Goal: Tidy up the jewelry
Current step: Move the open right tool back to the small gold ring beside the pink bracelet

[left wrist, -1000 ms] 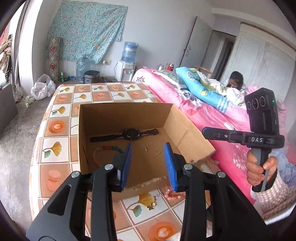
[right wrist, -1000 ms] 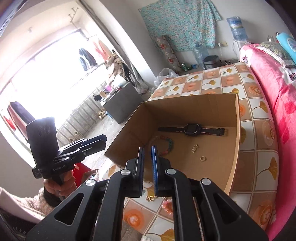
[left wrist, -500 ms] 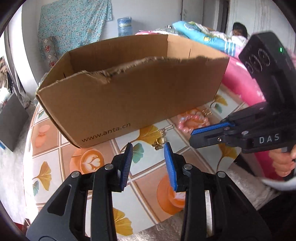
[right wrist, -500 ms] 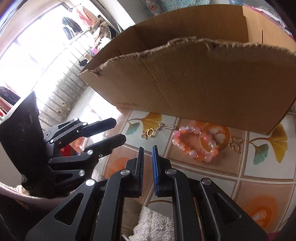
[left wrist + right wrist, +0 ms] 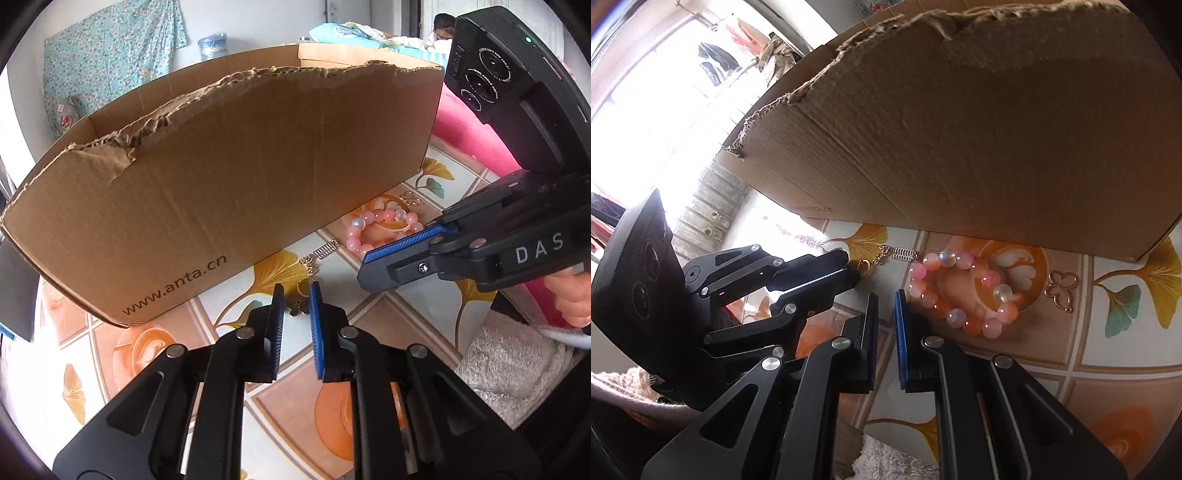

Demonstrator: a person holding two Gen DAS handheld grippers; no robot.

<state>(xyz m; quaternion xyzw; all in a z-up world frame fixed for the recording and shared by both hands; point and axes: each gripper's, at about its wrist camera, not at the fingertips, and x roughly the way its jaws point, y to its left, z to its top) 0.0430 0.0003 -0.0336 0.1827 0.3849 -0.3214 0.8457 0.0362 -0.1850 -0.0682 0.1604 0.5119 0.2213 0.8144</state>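
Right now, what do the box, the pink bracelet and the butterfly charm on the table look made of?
Box: plain brown corrugated cardboard, matte, with a ragged torn top edge. Pink bracelet: glossy, partly translucent beads, glass or stone; unclear which. Butterfly charm: thin shiny gold-coloured metal outline, probably plated.

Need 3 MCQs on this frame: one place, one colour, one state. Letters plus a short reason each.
1. Where does the bead bracelet lie?
A. inside the cardboard box
B. on the tablecloth in front of the cardboard box
C. on the bed

2. What colour are the bracelet's beads?
A. mostly pink and orange
B. dark green
C. black

3. How is the right gripper?
A. shut on the bracelet
B. wide open
C. shut, holding nothing

Answers:
1 B: it rests on the patterned tablecloth, outside the box's front wall.
2 A: pink and orange beads, with a few pale ones.
3 C: its fingers stand nearly together beside the bracelet with nothing between them.
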